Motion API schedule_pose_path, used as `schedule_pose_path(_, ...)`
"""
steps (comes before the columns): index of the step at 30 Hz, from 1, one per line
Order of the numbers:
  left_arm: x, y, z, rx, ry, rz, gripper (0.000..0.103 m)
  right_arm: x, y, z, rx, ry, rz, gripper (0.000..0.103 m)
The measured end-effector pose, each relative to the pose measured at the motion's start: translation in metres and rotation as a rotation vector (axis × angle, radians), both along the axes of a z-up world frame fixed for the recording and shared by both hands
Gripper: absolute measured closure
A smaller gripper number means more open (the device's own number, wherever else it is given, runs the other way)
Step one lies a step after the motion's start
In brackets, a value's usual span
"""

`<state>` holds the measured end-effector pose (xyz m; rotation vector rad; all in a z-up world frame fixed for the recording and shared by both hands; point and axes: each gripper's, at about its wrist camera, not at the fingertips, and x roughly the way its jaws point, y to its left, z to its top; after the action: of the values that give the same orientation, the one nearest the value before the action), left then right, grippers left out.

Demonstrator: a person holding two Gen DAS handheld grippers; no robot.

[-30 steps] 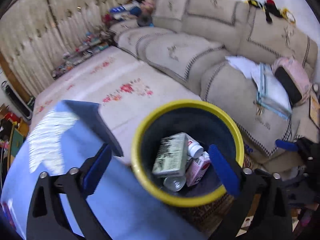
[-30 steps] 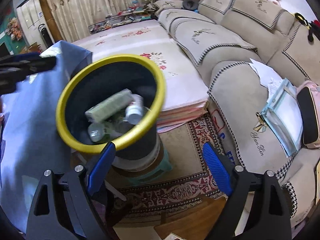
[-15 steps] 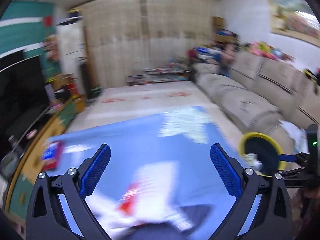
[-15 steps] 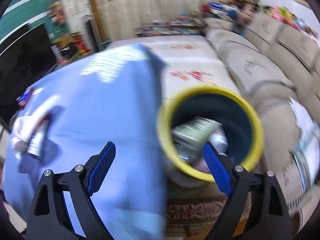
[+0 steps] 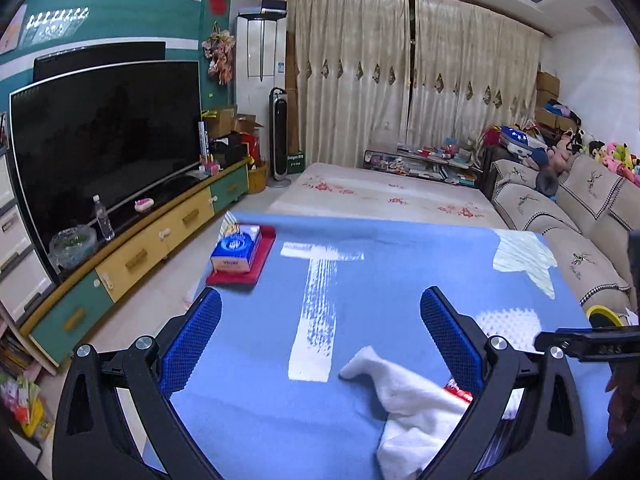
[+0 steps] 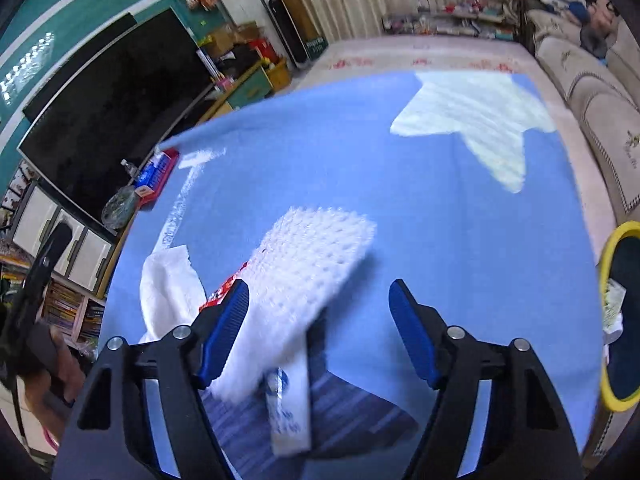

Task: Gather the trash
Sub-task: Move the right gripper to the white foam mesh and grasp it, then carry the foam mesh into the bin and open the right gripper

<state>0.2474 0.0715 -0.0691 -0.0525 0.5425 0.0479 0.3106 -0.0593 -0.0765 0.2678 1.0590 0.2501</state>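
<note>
Both grippers are open and empty over a table under a blue cloth [image 5: 360,280]. My left gripper [image 5: 320,344] hovers above a crumpled white tissue [image 5: 412,404] with a red wrapper [image 5: 458,392] beside it. My right gripper [image 6: 320,332] is above a white foam net [image 6: 304,280], the red wrapper [image 6: 224,290], the tissue [image 6: 168,292] and a white packet [image 6: 288,412]. The yellow-rimmed trash bin [image 6: 620,320], holding trash, stands past the table's right edge; it also shows in the left wrist view [image 5: 600,314].
A blue tissue box [image 5: 236,248] on a red tray [image 5: 248,272] sits at the table's far left. A TV [image 5: 100,136] on a cabinet is left, a beige sofa [image 5: 560,216] right, a floral mat [image 5: 380,200] beyond the table.
Both grippers swung away from over the trash bin back to the table. The left now faces the room over the tissue; the right now hovers over the foam net and wrapper.
</note>
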Motion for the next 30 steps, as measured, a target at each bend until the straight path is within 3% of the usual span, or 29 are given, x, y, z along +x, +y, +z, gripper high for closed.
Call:
schedule_pose_path(4,-0.001,-0.008,-0.006,0.000,0.000,-0.019,0.005,0.003,0.002,-0.008,0.034,0.034,0.010,0.039)
schedule_pose_path(6,-0.002,-0.012,-0.005,-0.002,-0.006,-0.029,0.005,0.002,0.003,-0.009,0.059,0.041,0.016,0.059)
schedule_pose_path(9,-0.006,-0.018,-0.004,0.008,-0.013,-0.034,0.005,0.002,0.003,-0.004,0.108,0.024,0.017,0.079)
schedule_pose_path(12,-0.008,-0.021,-0.003,0.017,-0.019,-0.038,0.005,-0.005,0.000,0.013,0.143,-0.040,0.017,0.088)
schedule_pose_path(18,-0.017,-0.030,0.011,0.029,-0.033,-0.054,0.005,-0.025,-0.025,0.057,0.179,-0.170,-0.016,0.090)
schedule_pose_path(22,-0.020,-0.041,0.019,0.045,-0.041,-0.073,0.005,-0.034,-0.052,0.074,0.212,-0.208,-0.043,0.090)
schedule_pose_path(26,-0.025,-0.058,0.024,0.048,-0.038,-0.121,0.005,-0.052,-0.089,0.092,0.134,-0.277,-0.114,0.090)
schedule_pose_path(30,-0.031,-0.085,0.024,0.076,-0.020,-0.186,0.005,-0.063,-0.138,0.088,0.038,-0.294,-0.238,0.090)
